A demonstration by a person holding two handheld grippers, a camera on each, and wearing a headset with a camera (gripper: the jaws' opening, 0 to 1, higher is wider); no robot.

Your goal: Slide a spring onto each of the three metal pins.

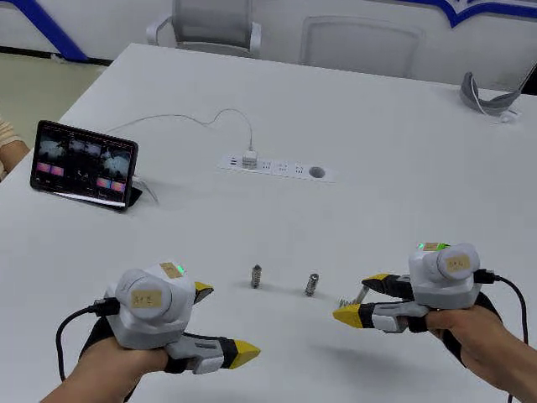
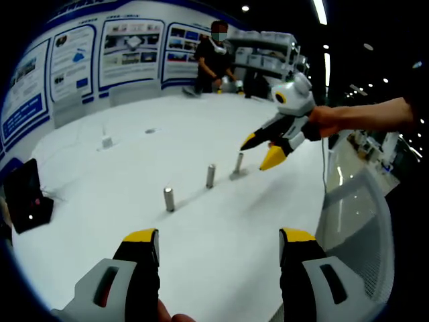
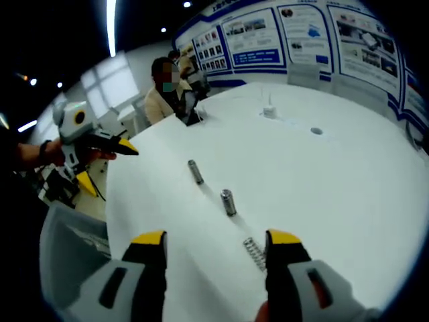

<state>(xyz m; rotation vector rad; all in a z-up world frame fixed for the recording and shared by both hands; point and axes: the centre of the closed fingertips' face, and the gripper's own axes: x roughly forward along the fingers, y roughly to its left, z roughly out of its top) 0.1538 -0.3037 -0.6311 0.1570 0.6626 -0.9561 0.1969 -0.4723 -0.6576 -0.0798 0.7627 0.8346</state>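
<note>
Gaping wide, the right claw (image 3: 216, 237) has the spring (image 3: 253, 253) just beside one jaw.

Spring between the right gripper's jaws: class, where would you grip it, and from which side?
Probably across the middle coils of the spring, the right gripper closing from both flanks: it is a slim coil between the open jaws, so both ends stay free.
</note>
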